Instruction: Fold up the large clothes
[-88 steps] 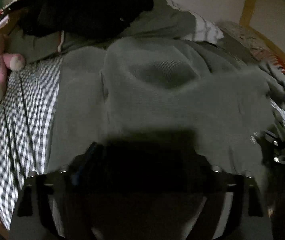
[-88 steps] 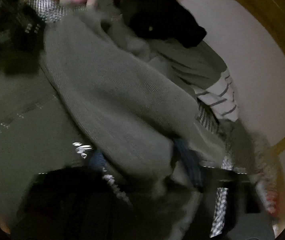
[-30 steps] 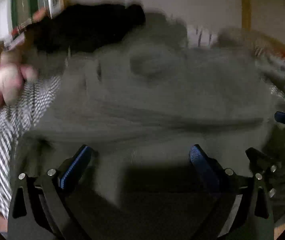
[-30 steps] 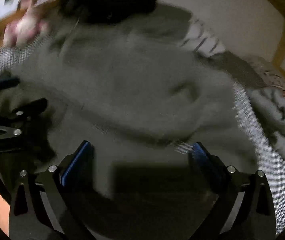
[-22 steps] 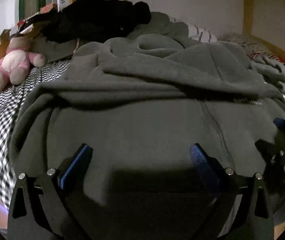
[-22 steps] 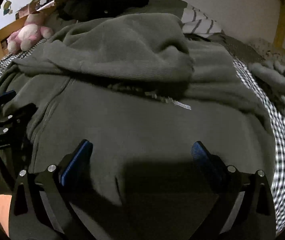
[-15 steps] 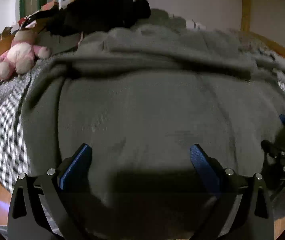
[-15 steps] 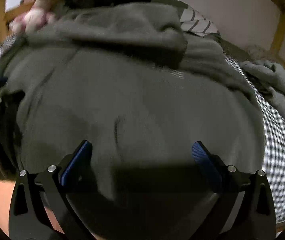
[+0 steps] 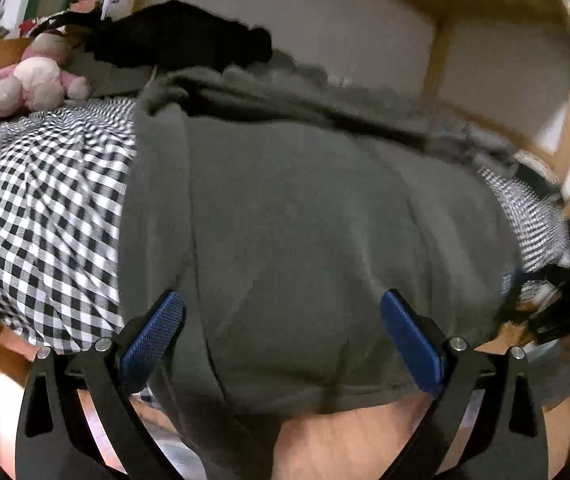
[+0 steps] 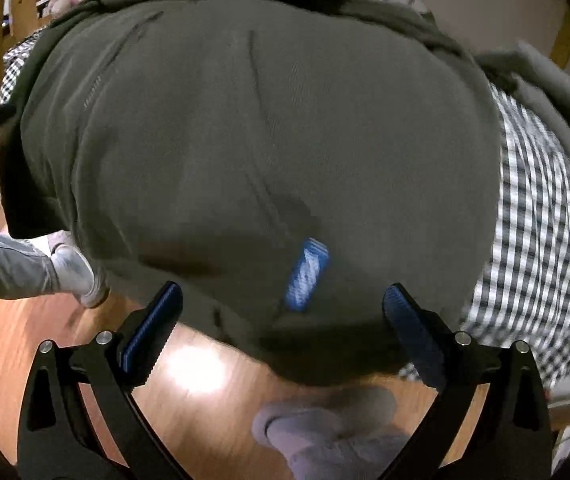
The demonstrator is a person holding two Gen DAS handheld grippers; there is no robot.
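Left wrist view: we see the left hand-held gripper [image 9: 281, 332] spread wide and empty above the near hem of a grey zip hoodie [image 9: 309, 216], which lies flat on the checked bedsheet [image 9: 45, 208] with a pink plush toy [image 9: 33, 84] beyond. Right wrist view: we find the right hand-held gripper [image 10: 281, 318] likewise wide apart, gripping nothing, over the hoodie's edge, which hangs above the wooden floor [image 10: 201, 392].

Both grippers held apart, fingers spread.
The left gripper [image 9: 281, 336] and right gripper [image 10: 281, 328] each hold nothing, blue-padded fingers [image 9: 153, 336] wide; a socked foot [image 10: 75, 274] stands below.
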